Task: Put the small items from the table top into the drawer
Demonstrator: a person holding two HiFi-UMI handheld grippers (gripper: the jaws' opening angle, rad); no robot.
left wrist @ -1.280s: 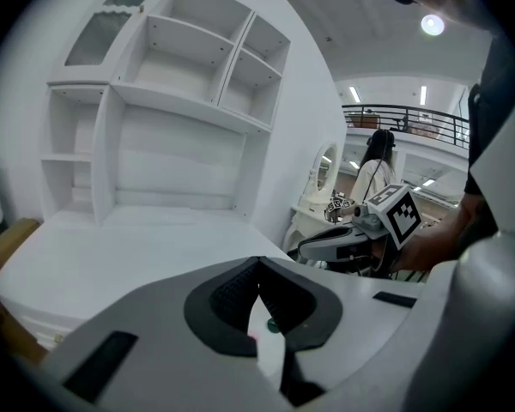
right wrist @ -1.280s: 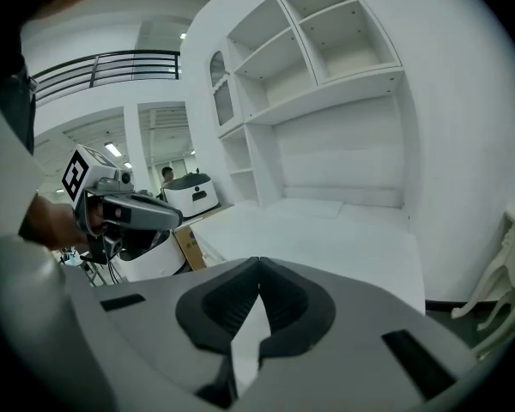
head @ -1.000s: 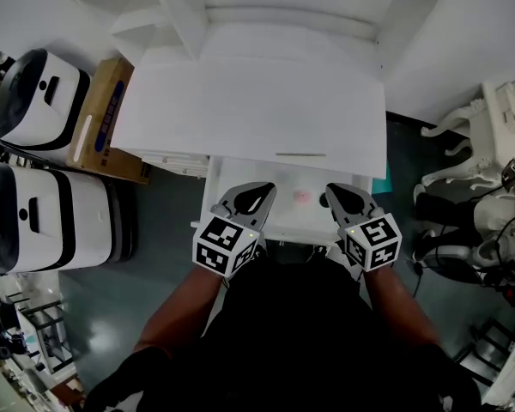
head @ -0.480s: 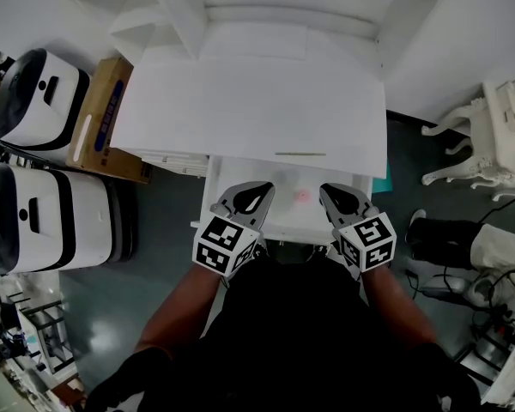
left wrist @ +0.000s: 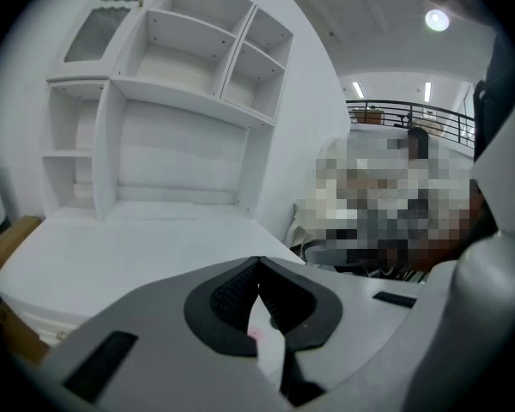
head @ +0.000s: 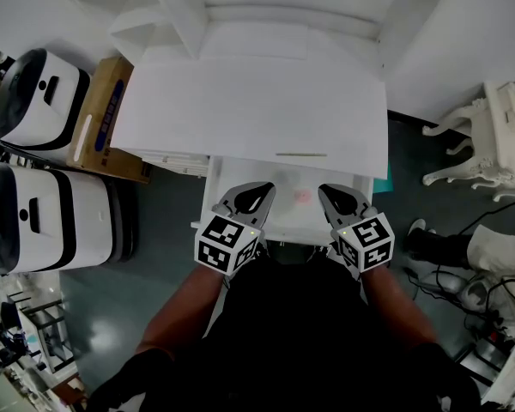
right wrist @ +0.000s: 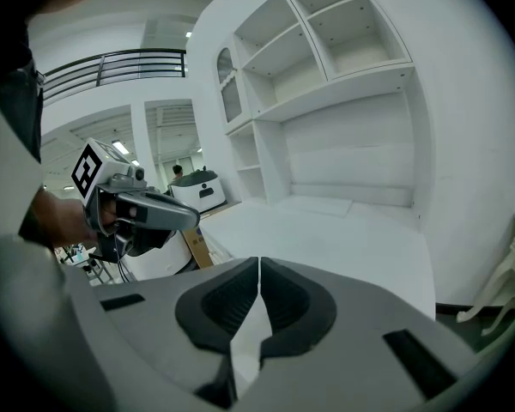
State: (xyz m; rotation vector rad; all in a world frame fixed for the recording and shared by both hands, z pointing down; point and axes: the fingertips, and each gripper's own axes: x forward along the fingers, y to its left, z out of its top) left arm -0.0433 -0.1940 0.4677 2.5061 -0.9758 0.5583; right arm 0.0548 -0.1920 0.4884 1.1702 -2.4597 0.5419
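Where white table top (head: 240, 101) ends | drawer (head: 287, 215) open | cardboard box (head: 103, 118) left

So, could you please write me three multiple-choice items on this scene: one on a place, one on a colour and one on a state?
1. Where does the small pink item lie?
A. on a hutch shelf
B. in the open drawer
C. on the floor

2. What colour is the cardboard box beside the desk?
A. mainly brown
B. green
C. red

3. How do the jaws of the left gripper stand?
A. wide apart
B. together, holding nothing
C. shut on a cup

Answers:
1. B, it lies inside the drawer, between the two grippers.
2. A, its sides are brown.
3. B, the tips meet in the left gripper view with nothing between them.
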